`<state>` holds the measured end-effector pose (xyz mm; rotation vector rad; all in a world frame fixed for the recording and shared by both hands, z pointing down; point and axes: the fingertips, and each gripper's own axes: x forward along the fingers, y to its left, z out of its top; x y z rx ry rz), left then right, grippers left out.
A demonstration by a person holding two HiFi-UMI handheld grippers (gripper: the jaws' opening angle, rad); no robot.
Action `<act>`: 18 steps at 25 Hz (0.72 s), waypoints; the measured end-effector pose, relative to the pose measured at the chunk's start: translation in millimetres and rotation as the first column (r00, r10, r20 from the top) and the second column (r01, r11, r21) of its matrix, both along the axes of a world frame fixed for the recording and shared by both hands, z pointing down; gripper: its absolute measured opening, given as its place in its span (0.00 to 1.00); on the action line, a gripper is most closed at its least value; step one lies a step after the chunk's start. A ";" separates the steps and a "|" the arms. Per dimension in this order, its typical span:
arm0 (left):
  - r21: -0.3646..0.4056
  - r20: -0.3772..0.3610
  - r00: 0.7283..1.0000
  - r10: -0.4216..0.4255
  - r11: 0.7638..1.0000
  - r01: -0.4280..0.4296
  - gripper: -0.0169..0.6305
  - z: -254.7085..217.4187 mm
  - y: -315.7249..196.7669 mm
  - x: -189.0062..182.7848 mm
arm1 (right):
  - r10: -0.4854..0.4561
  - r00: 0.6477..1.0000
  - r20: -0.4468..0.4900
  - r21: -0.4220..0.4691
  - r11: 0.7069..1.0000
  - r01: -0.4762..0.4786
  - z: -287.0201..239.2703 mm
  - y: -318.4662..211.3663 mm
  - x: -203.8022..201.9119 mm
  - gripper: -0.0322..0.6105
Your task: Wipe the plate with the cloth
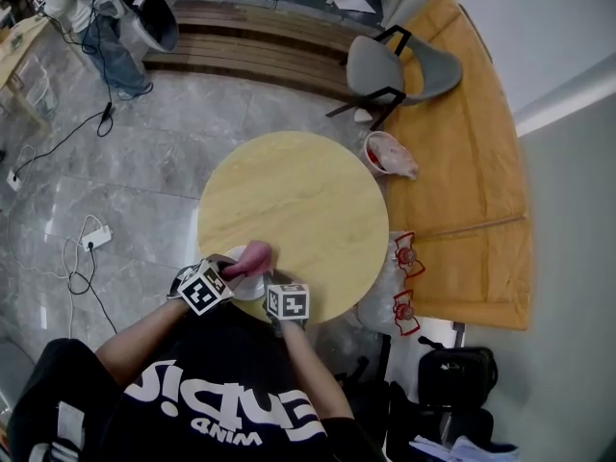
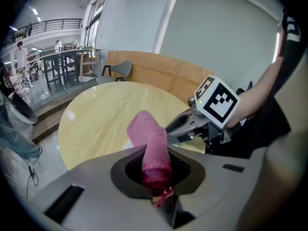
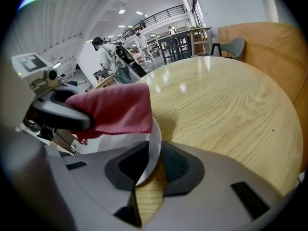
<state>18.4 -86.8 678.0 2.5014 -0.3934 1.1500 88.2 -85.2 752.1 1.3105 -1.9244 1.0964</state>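
Left gripper (image 2: 156,174) has its jaws clamped shut on the cloth (image 2: 148,141) — a pink, nubbly terry piece, rolled into a soft fat tube that sticks out forward from between the jaws, with a frayed red thread hanging at the near end. Over on the other side, the right gripper (image 3: 150,163) is pinching the thin rim of the plate (image 3: 155,137) between its ribbed dark pads: a smooth, glossy white plate, round, its edge standing in the gap. The cloth drapes over the plate's left part, its lower hem flat and straight in the right gripper view, and hides much of the plate's face. All of this sits at the near edge of the round table (image 1: 308,200), pale yellow wood with a fine long grain and a slight sheen — the rest of the top is bare. From the head view the two marker cubes sit close side by side, and they cover most of the plate. Around the table: a grey moulded chair (image 1: 385,65) with black legs on the far side, a curved wooden bench (image 1: 472,162) along the right wall, a red-rimmed bin (image 1: 371,150) just beside the table's far right, crinkled clear plastic bags (image 1: 397,282) with red print at the near right, a black bag (image 1: 457,373) nearer, and a white power strip (image 1: 96,236) on the grey marble floor (image 1: 164,162) to the left.
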 end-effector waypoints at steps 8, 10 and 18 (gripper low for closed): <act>-0.068 0.000 0.997 0.082 0.994 -0.082 0.10 17.9 28.3 26.5 | 0.032 0.999 0.012 0.000 0.999 -0.032 1.4 -0.4 1.0 0.20; -0.078 -0.004 0.995 0.096 0.992 -0.096 0.10 22.3 30.8 29.6 | 0.043 0.999 0.017 0.001 0.999 -0.043 1.4 -1.1 1.5 0.20; -0.112 -0.002 0.990 0.141 0.984 -0.140 0.10 50.0 35.5 39.9 | 0.070 0.997 0.019 0.000 0.998 -0.070 2.7 -2.3 4.1 0.19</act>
